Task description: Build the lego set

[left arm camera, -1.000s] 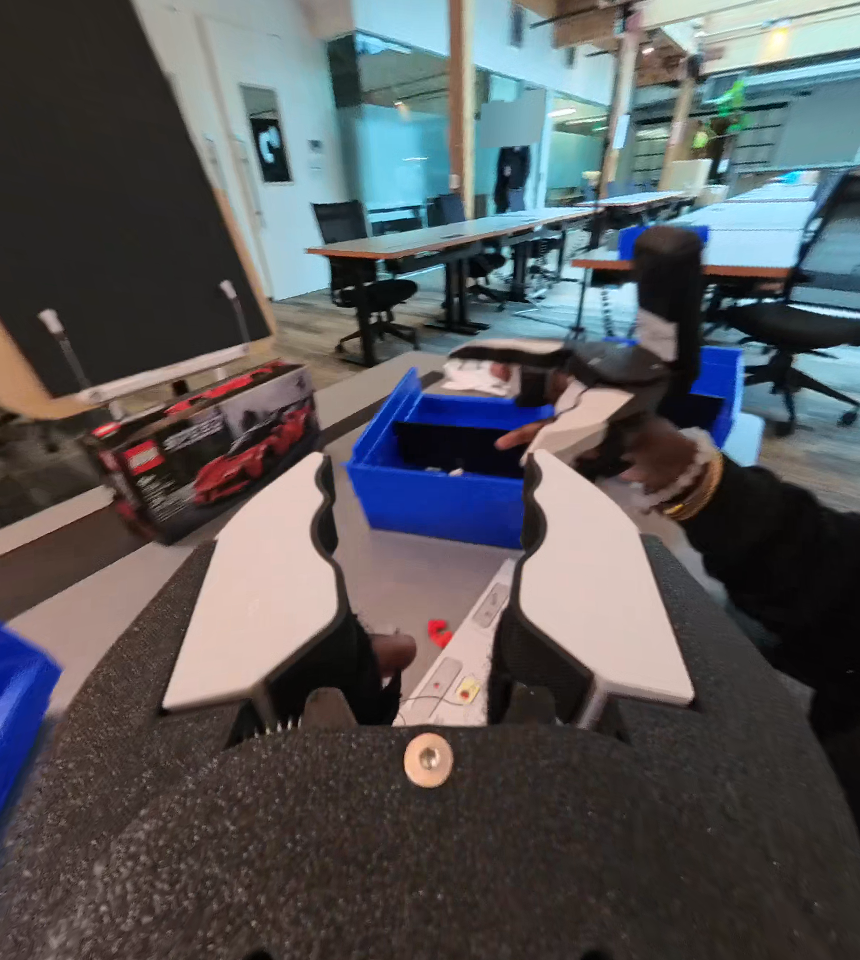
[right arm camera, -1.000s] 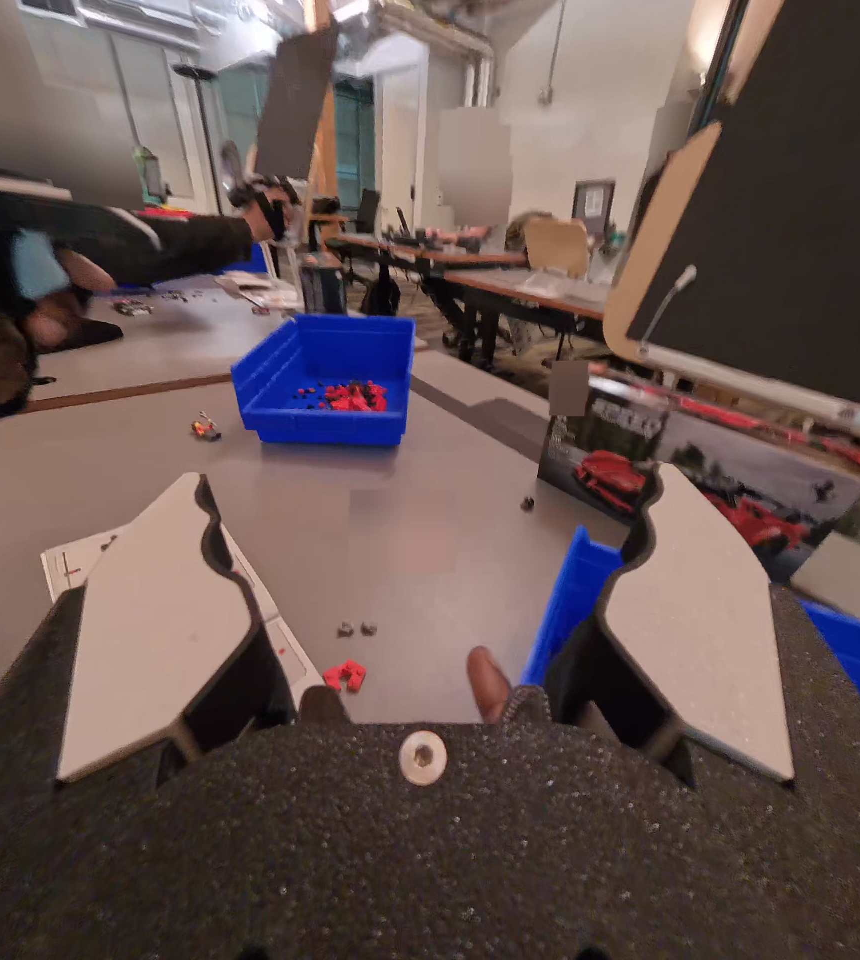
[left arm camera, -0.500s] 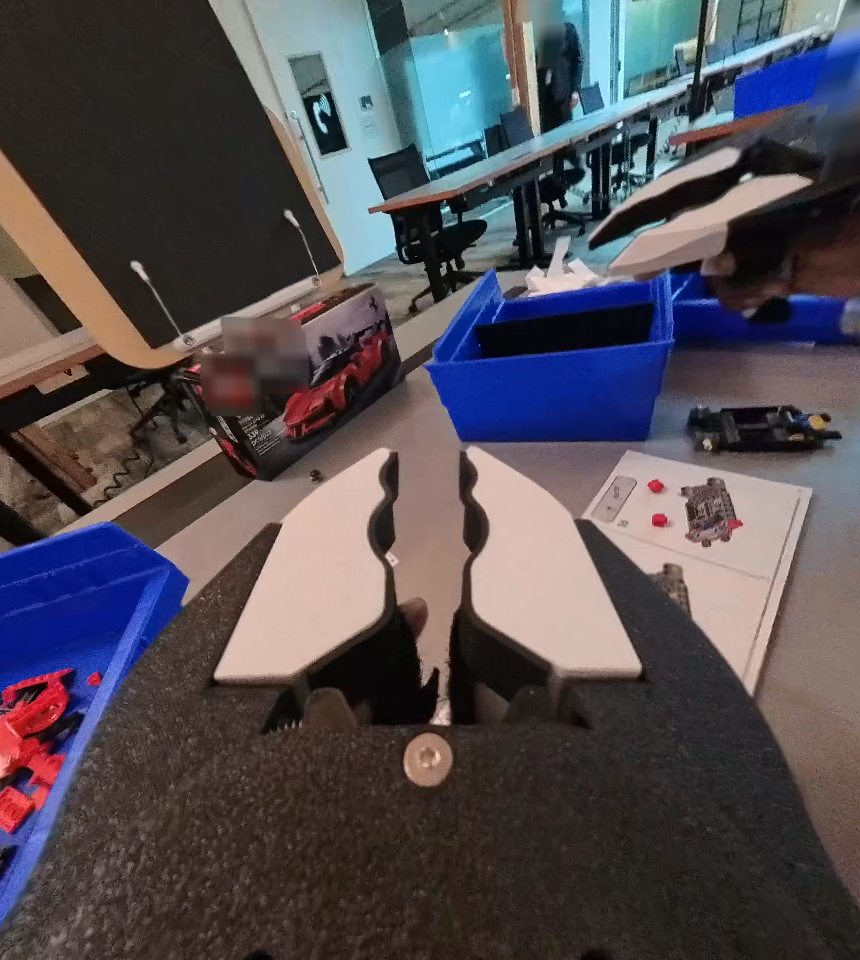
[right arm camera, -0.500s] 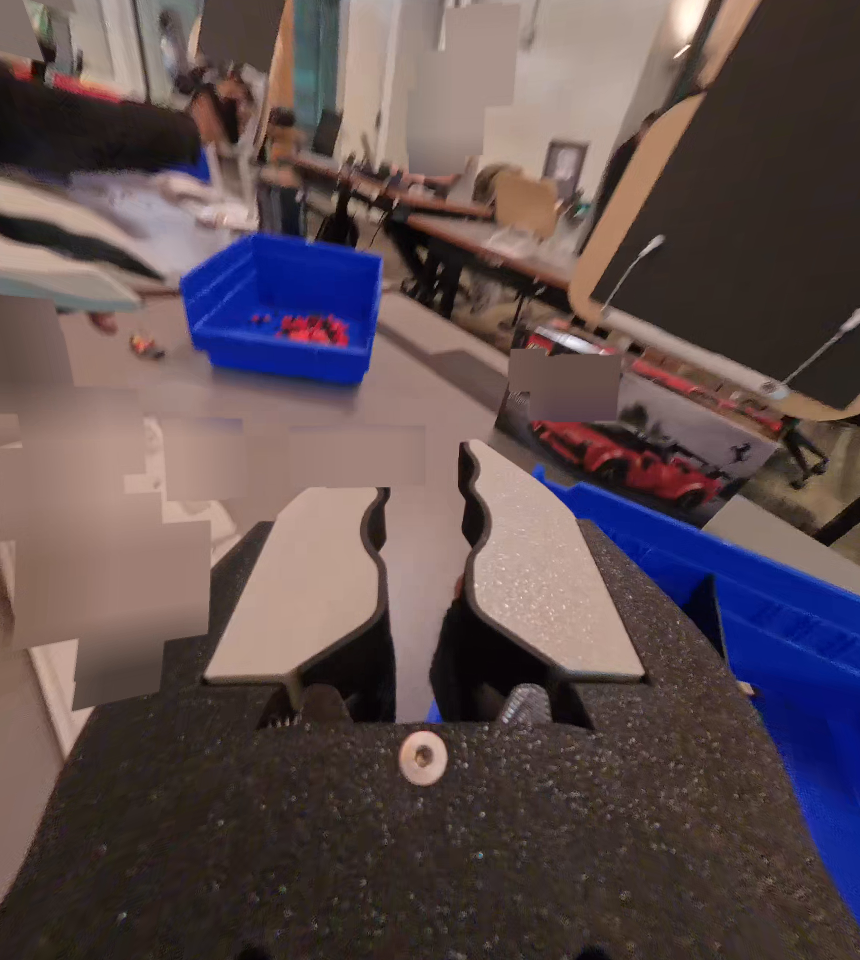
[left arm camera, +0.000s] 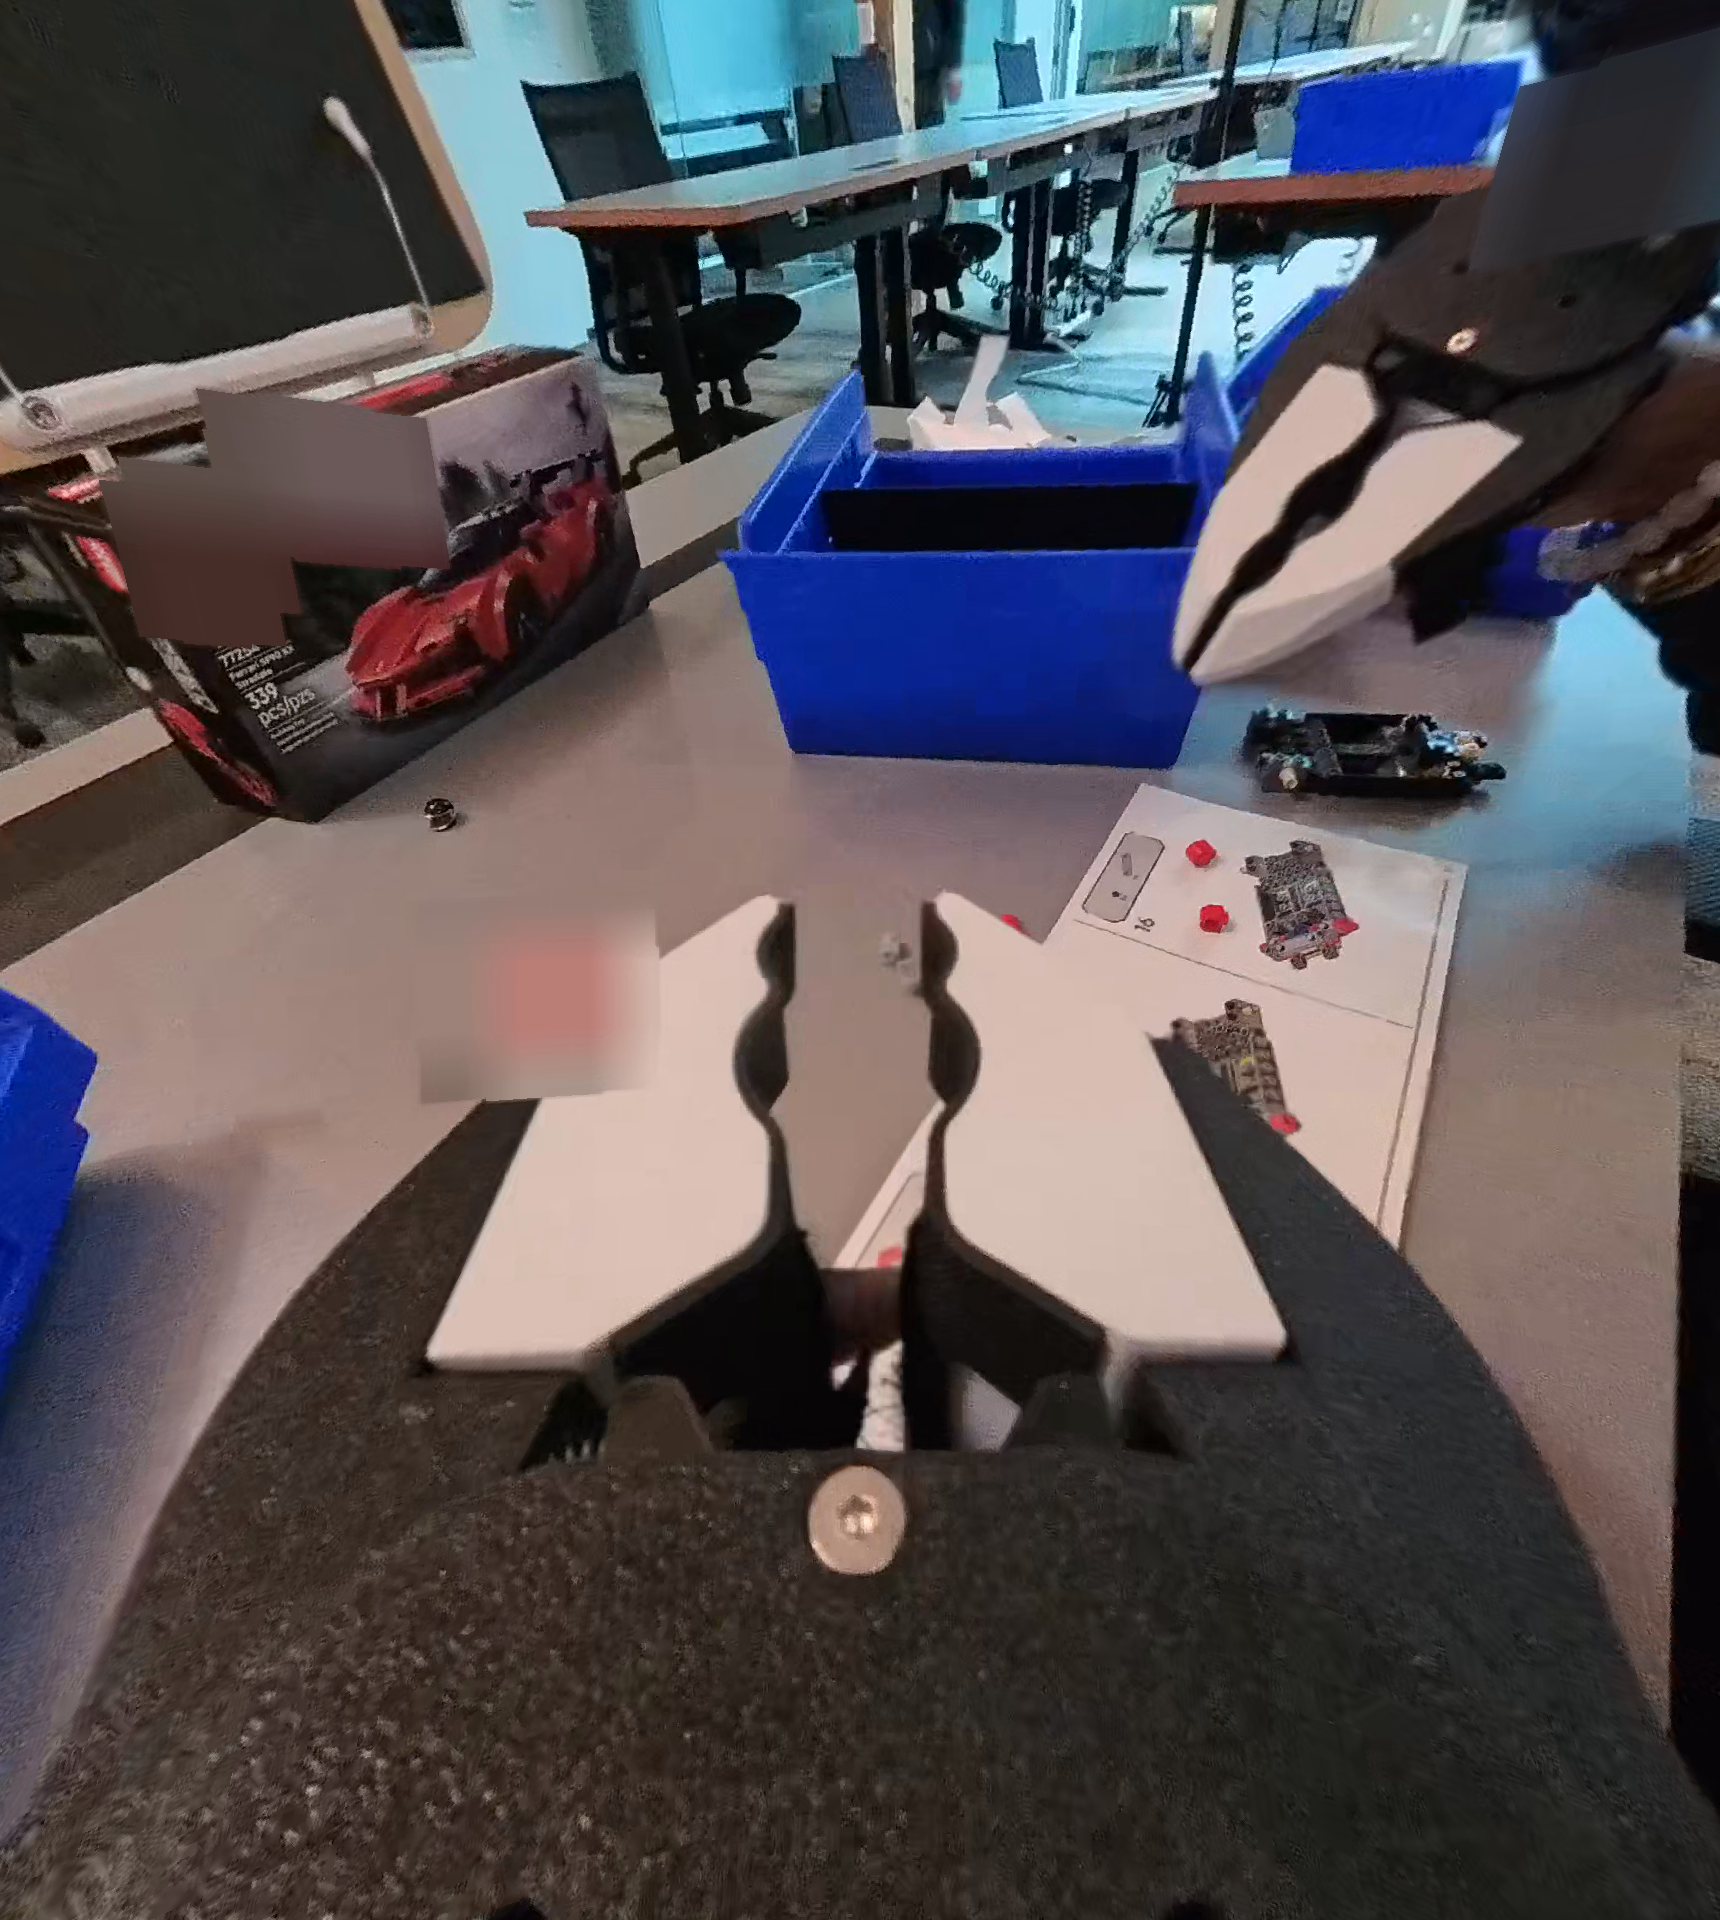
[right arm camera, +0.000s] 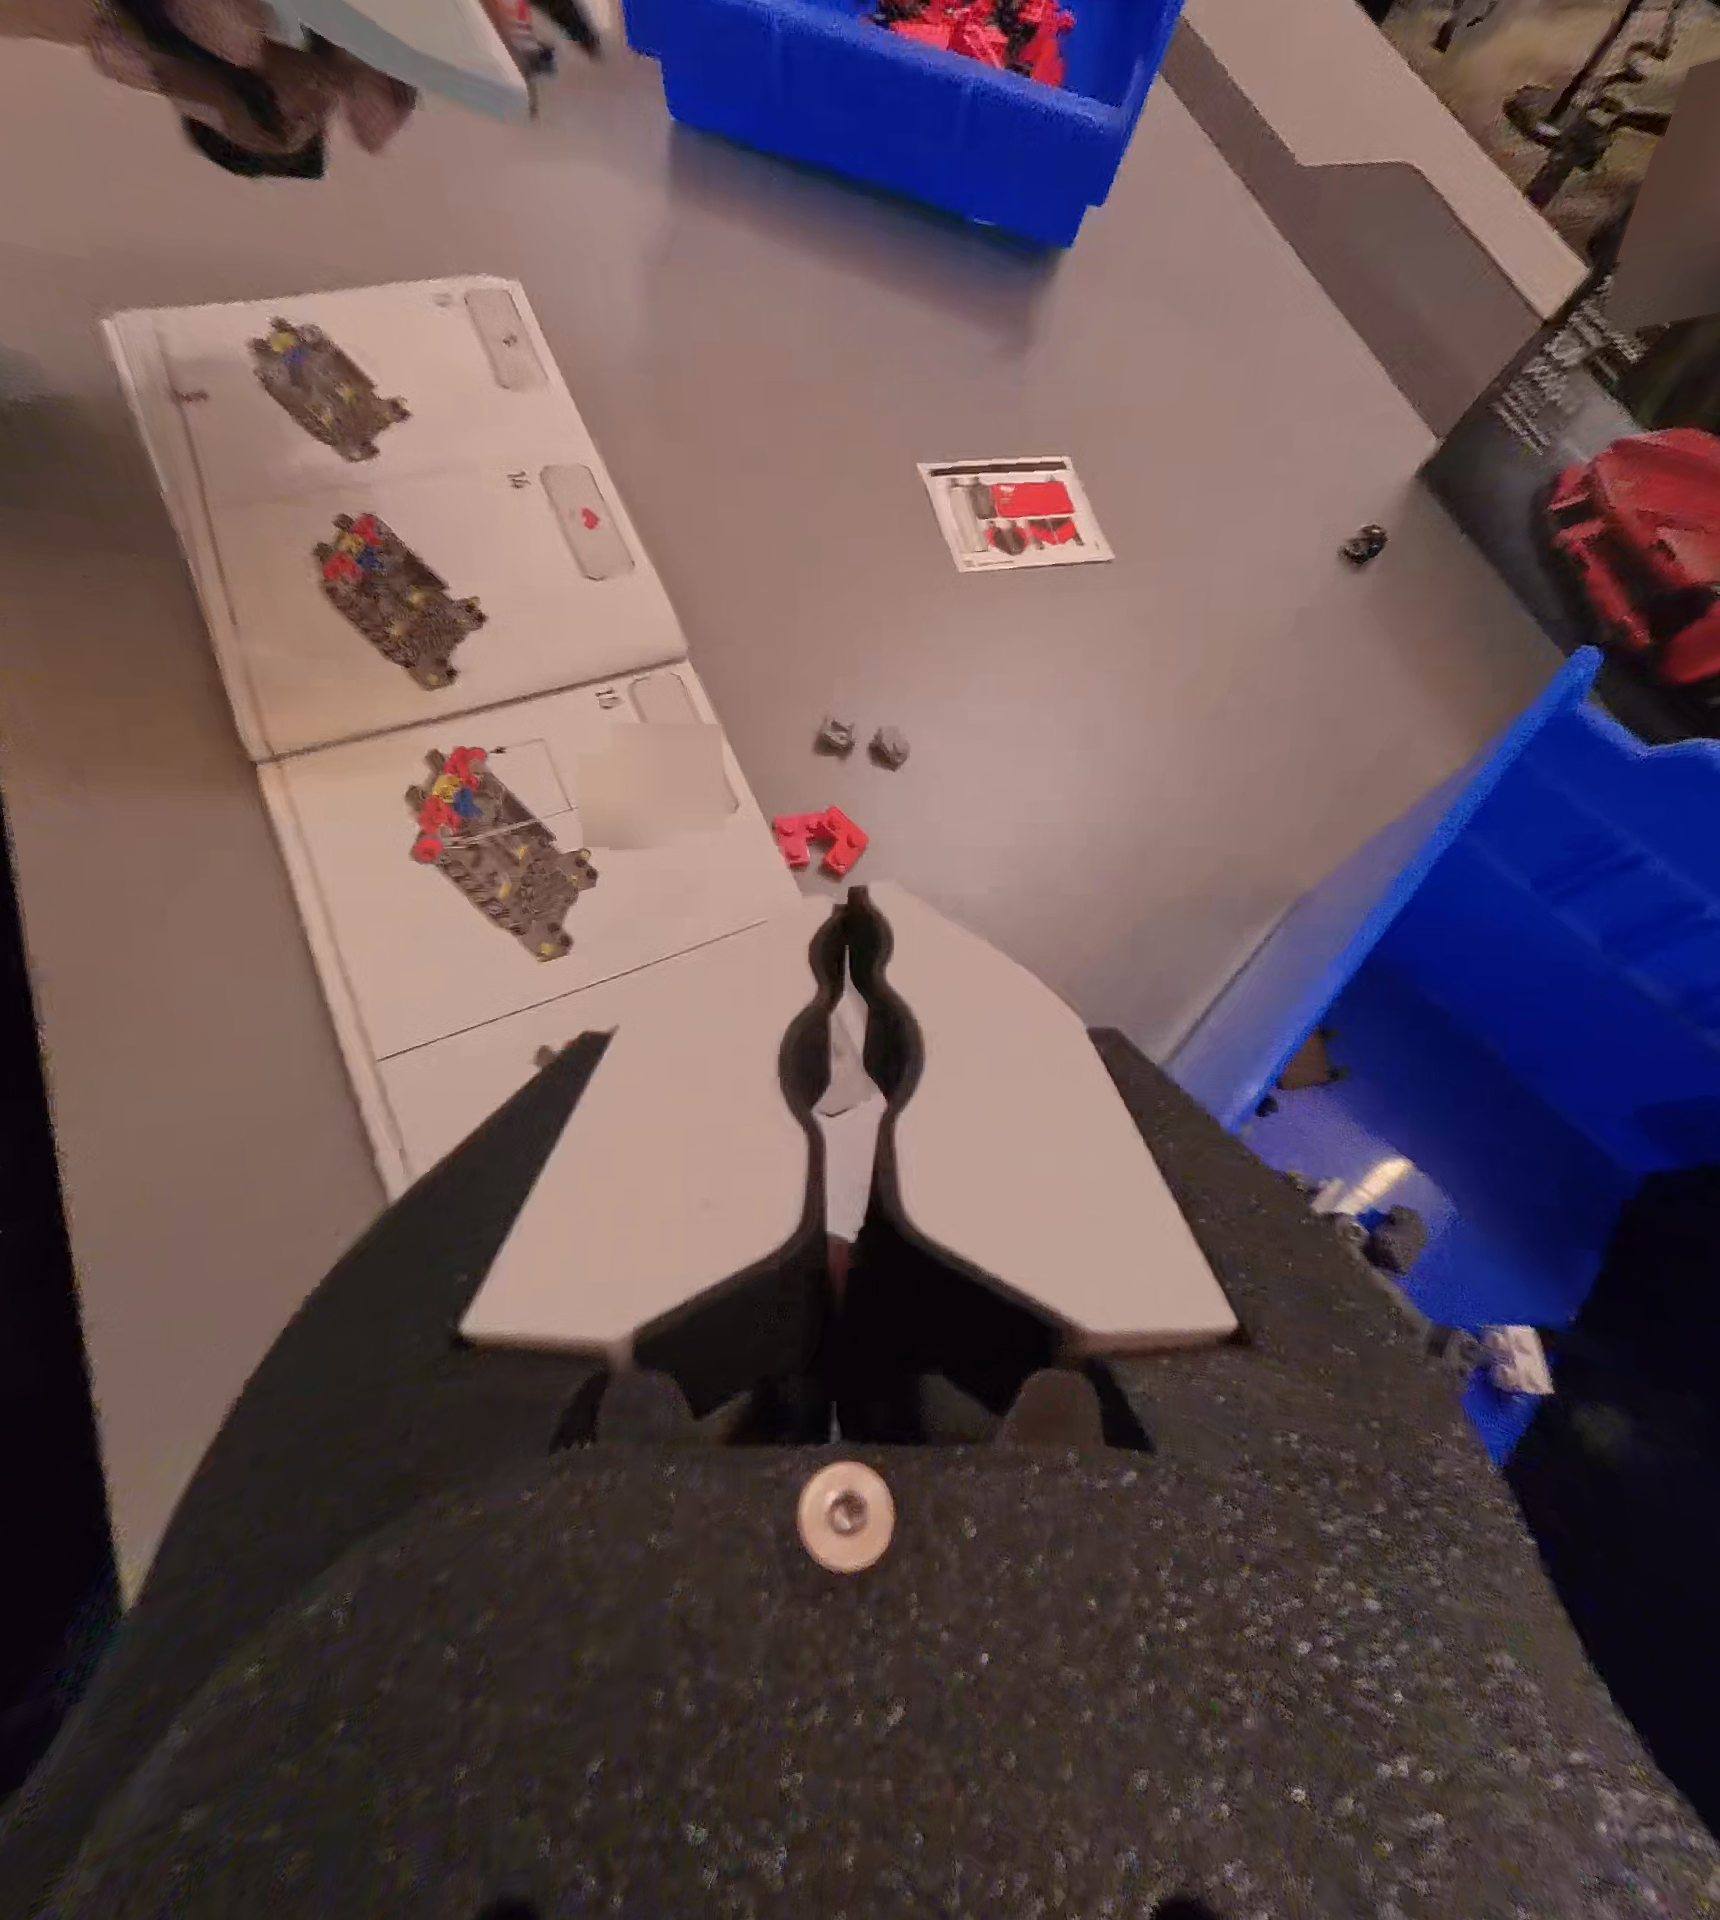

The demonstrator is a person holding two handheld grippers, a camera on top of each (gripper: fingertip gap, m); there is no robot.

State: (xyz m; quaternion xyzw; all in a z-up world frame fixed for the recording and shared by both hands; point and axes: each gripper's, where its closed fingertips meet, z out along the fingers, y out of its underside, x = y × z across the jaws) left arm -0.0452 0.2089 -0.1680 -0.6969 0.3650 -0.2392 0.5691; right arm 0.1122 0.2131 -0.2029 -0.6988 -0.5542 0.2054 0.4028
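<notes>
My left gripper (left arm camera: 858, 914) is slightly open and empty, low over the grey table (left arm camera: 627, 883), with a small grey piece (left arm camera: 897, 951) just past its tips. A black chassis assembly (left arm camera: 1370, 750) lies beyond the open instruction booklet (left arm camera: 1355, 997), which has two red studs (left arm camera: 1199, 854) on it. My right gripper (right arm camera: 856, 899) is shut and empty, its tips just short of a red piece cluster (right arm camera: 820, 836) and two grey pieces (right arm camera: 861, 743). It also shows in the left wrist view (left arm camera: 1209, 644), above the chassis.
A blue bin (left arm camera: 970, 644) stands behind the booklet, the set's box (left arm camera: 420, 623) to its left with a small black part (left arm camera: 440, 812) in front. Another blue bin (right arm camera: 897, 94) holds red parts. A third bin (right arm camera: 1510, 935) is on the right. A sticker sheet (right arm camera: 1017, 514) lies on the table.
My right gripper has closed fully and tilted down over the table near the red pieces. My left gripper has opened a little and dropped lower toward the table.
</notes>
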